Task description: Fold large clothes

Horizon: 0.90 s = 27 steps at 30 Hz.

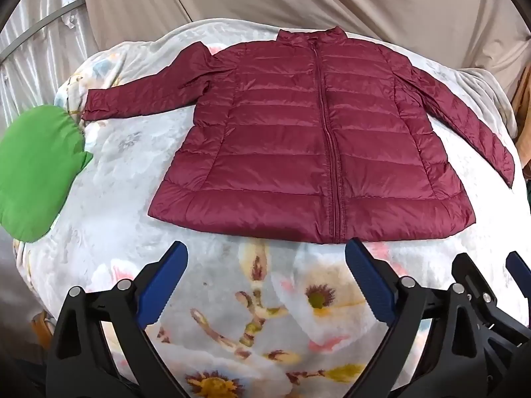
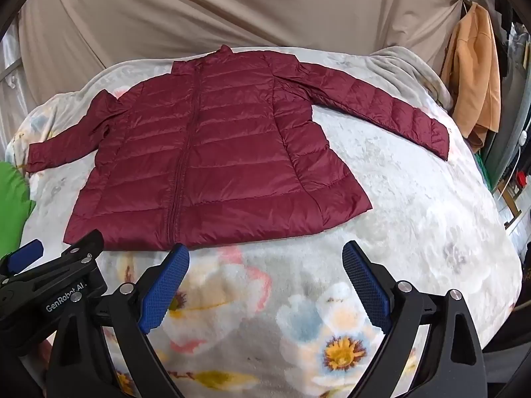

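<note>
Two grippers, left gripper [image 1: 267,248] and right gripper [image 2: 265,250], hang spread wide and empty short of the flat jacket [image 1: 308,139]; folding hasn't begun, so a sleeve [image 2: 381,112] probably needs grasping first.

left gripper [image 1: 267,248]: fingers spread wide, angled down | right gripper [image 2: 265,250]: same

You are working in a home, most likely a bedroom: a fluffy floral blanket [image 2: 415,205] covers a bed-like surface. Beige draped cloth [image 2: 232,10] hangs at the far side, and an orange garment [image 2: 474,76] hangs far right.
</note>
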Motion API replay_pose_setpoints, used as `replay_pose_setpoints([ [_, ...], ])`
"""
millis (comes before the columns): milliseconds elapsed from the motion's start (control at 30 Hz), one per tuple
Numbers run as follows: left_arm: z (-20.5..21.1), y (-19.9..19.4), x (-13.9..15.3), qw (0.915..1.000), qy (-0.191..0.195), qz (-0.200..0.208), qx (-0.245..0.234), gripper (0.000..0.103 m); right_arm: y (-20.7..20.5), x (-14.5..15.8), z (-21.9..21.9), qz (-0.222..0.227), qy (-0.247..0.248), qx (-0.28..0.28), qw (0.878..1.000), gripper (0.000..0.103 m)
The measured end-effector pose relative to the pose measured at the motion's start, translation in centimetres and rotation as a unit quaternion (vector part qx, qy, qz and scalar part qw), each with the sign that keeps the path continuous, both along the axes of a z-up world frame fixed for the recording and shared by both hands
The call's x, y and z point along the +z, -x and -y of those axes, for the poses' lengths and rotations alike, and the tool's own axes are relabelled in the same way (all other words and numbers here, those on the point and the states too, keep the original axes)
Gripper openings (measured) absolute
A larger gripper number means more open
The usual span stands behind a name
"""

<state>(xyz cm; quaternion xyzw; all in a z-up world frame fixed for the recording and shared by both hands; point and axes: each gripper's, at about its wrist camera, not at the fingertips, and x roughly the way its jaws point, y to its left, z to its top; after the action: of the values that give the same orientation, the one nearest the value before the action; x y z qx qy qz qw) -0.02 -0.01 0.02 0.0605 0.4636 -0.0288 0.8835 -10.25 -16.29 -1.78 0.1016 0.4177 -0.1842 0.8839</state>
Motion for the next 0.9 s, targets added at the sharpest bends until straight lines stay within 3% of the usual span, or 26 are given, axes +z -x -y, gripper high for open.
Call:
replay_pose_setpoints([
  [467, 0.8, 0.0, -0.4, 1.0000, -0.003, -0.005, -0.002, 0.093, -0.3, -1.1, 0.5, 0.002, 0.002, 0.000, 1.000, 0.091],
  [900, -0.1, -0.1, 0.4, 1.0000, -0.004, 0.001, -0.004, 0.093, 0.2, 0.7, 0.0, 0.002, 0.008, -0.009, 1.000, 0.092],
])
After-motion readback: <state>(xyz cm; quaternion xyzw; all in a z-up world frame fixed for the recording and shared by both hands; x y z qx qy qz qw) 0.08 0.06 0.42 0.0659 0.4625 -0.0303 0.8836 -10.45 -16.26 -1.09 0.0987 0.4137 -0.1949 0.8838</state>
